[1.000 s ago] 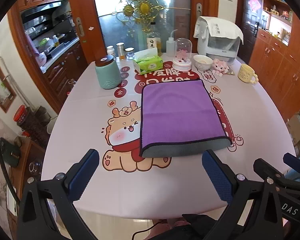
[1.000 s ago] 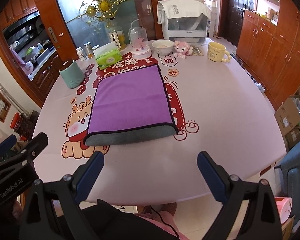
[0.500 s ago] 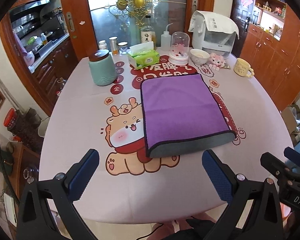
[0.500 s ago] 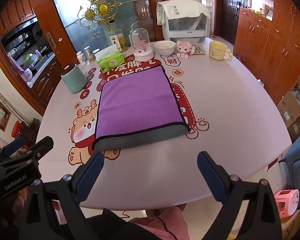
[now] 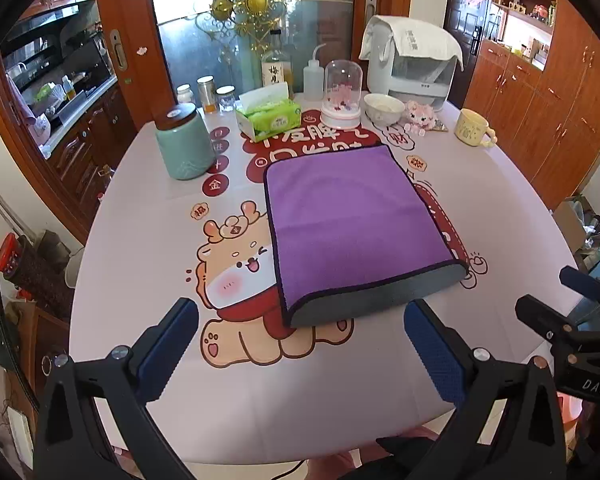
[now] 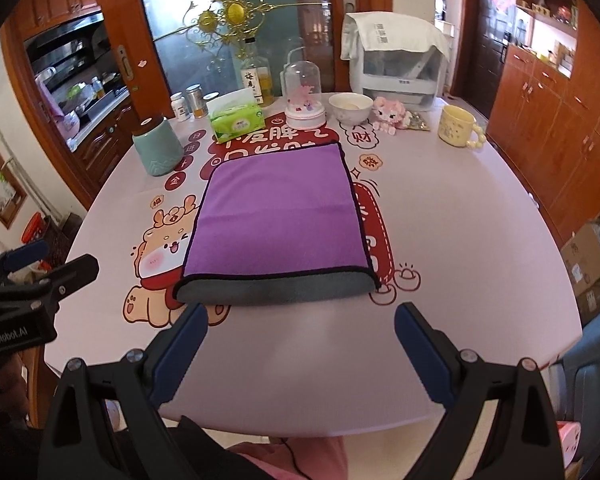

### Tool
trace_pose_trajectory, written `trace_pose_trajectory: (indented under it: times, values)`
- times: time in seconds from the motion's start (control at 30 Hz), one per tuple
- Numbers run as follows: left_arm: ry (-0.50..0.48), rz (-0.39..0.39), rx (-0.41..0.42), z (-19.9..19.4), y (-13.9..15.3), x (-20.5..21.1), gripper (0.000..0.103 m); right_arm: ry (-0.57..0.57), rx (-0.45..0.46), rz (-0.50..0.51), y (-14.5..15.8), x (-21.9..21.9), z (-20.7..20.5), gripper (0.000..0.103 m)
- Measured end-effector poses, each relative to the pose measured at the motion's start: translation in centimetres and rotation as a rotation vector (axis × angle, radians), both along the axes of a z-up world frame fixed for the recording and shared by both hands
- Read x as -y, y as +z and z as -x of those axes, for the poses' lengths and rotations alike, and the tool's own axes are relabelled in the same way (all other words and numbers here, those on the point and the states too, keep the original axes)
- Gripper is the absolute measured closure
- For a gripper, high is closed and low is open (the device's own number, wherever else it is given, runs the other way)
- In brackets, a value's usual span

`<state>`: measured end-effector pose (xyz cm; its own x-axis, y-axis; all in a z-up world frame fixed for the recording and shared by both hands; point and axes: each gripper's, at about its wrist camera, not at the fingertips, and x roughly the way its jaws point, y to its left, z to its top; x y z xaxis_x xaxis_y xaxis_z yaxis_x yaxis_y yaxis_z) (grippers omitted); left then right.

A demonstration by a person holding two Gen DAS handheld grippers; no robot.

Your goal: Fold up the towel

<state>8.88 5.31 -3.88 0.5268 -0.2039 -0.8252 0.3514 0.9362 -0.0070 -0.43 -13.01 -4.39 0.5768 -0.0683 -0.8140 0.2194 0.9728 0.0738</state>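
Observation:
A purple towel (image 5: 348,220) with a grey underside lies flat on the table, folded over, its grey fold at the near edge. It shows in the right wrist view (image 6: 278,224) too. My left gripper (image 5: 300,340) is open and empty, above the table's near edge, just short of the towel's near left corner. My right gripper (image 6: 300,336) is open and empty, just short of the towel's near edge. Each gripper shows at the side of the other's view.
At the table's back stand a teal jar (image 5: 184,148), a green tissue pack (image 5: 270,118), a glass dome (image 5: 342,96), a bowl (image 5: 384,109), a pink toy (image 5: 420,116), a yellow mug (image 5: 472,133), bottles and a white appliance (image 5: 416,68). The cartoon tablecloth (image 5: 236,264) covers the table.
Both grippers have moved forward toward the towel's near edge. The towel has not moved. Both stay open.

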Motion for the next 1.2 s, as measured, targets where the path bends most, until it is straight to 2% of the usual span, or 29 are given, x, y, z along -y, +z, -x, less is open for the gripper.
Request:
trace_pose_trajectory:
  times: [0.6,0.7,0.8,0.97,1.2]
  values:
    - [0.034,-0.057,-0.11,-5.4,-5.9,3.5,0.001,0.277,-0.012,0.018,-4.9,5.8,-5.2,0.015]
    - [0.014,-0.059,-0.118,-6.1,-7.1,3.8,0.001,0.321,-0.033,0.012,-6.3,6.8,-6.0,0.018]
    - [-0.033,-0.021,-0.124,-6.6,-8.0,4.0,0.001,0.351,-0.055,0.015,-7.7,7.6,-6.7,0.02]
    - [-0.056,0.009,-0.163,-7.5,-10.0,4.1,0.001,0.403,-0.081,0.013,-9.8,8.5,-7.5,0.024]
    - [-0.034,-0.024,-0.203,-9.3,-13.4,3.6,0.004,0.471,-0.139,0.002,-13.2,9.4,-8.8,0.032]
